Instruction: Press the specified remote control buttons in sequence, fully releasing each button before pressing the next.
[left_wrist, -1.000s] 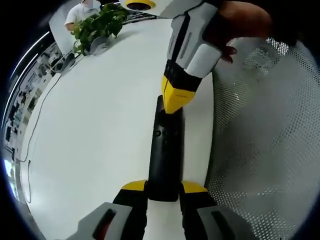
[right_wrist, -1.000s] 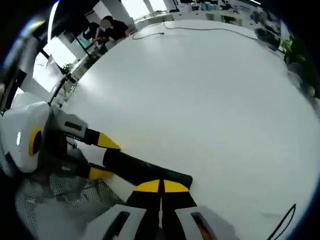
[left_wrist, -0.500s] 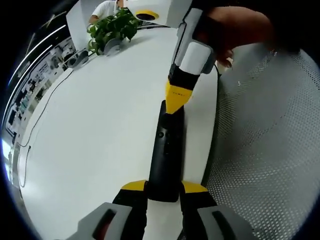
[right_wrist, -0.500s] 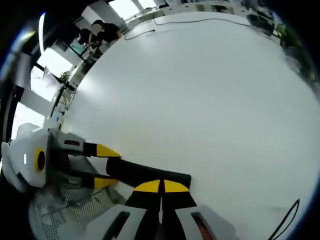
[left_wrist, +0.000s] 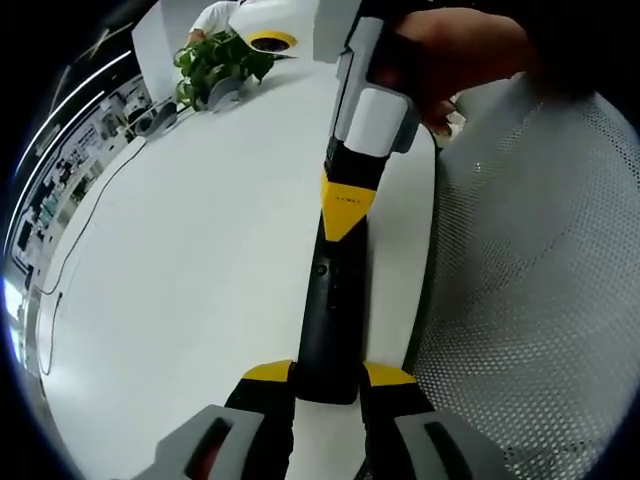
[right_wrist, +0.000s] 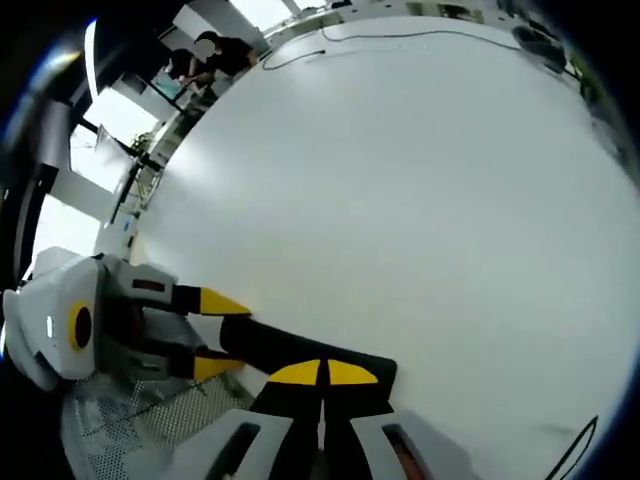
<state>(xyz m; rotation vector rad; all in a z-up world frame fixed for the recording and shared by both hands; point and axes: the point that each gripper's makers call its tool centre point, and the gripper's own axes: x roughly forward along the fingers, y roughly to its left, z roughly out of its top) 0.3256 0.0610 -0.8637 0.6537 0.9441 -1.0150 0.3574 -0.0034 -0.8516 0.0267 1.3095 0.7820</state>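
Note:
A long black remote (left_wrist: 330, 310) lies on the white table (left_wrist: 190, 260), pointing away from me. My left gripper (left_wrist: 328, 378) is shut on its near end, one yellow tip on each side. My right gripper (left_wrist: 343, 220), held by a hand, comes down from above with its yellow tips shut together and resting on the remote's far part, just beyond a small round button. In the right gripper view, the shut tips of the right gripper (right_wrist: 322, 373) sit on the remote (right_wrist: 285, 345), and the left gripper (right_wrist: 222, 334) clamps its other end from the left.
A perforated grey mesh surface (left_wrist: 520, 300) runs along the table's right edge. A potted plant (left_wrist: 220, 55) and a yellow-and-white object (left_wrist: 270, 38) stand at the far end. A thin cable (left_wrist: 65, 260) trails along the left. People (right_wrist: 205, 55) are seen beyond the table (right_wrist: 400, 180).
The right gripper's tip has crept a little down the remote toward the left gripper and stands steeper. The left gripper's hold on the remote is unchanged.

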